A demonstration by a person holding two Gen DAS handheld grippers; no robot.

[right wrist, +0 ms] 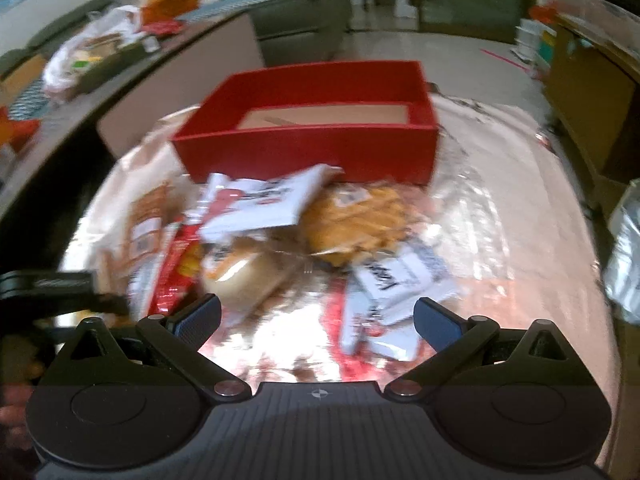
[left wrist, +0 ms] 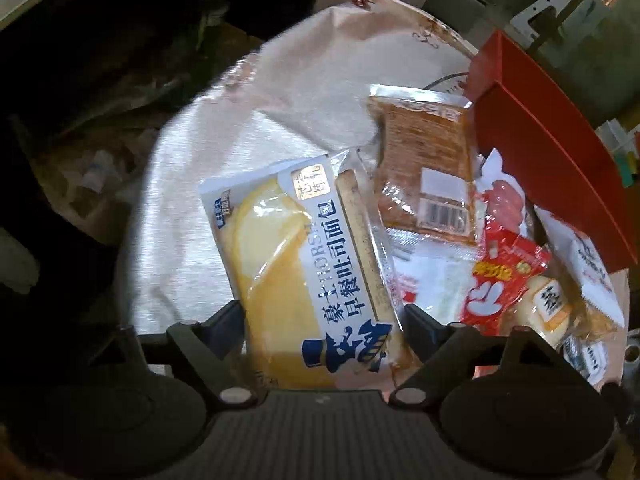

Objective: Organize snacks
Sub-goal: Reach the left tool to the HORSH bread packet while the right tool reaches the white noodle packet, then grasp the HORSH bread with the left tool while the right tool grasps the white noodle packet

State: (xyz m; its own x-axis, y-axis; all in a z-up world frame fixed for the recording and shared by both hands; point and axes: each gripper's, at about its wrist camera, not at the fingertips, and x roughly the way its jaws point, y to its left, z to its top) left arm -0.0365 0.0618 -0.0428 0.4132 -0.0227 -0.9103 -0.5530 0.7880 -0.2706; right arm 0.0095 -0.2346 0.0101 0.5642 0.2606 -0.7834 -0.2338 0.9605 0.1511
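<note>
The left gripper [left wrist: 324, 316] has its two dark fingers on either side of the toast bread pack [left wrist: 304, 268]; whether they squeeze it, I cannot tell; the pack is flat, shiny plastic with yellow bread showing through. The right gripper [right wrist: 318, 314] is wide apart with nothing in it, above the snack pile [right wrist: 280, 232]; those packs are crinkly and soft, red, white and brown. Behind the pile sits the red box [right wrist: 308, 148], square, stiff, open on top.

Home living room: sofa [right wrist: 304, 12], cluttered side table [right wrist: 80, 92].
</note>
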